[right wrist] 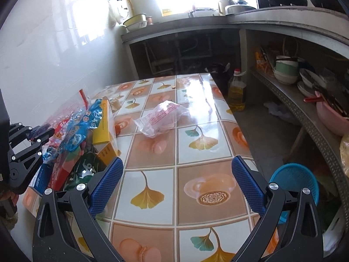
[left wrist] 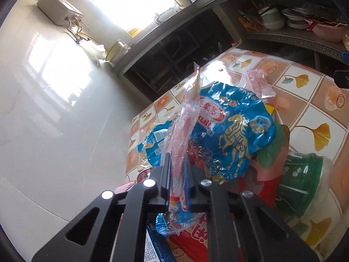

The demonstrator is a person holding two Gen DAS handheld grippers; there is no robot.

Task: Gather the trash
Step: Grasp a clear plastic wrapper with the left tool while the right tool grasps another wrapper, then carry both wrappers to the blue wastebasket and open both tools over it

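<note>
Left gripper (left wrist: pixel 177 170): clamped on a clear pink wrapper (left wrist: pixel 185 128), above the trash pile (right wrist: pixel 78 139).
Right gripper (right wrist: pixel 177 181): jaws wide apart, holding nothing, over the table (right wrist: pixel 196 152).
Clear bag (right wrist: pixel 162 118): alone mid-table, right of the pile.
</note>
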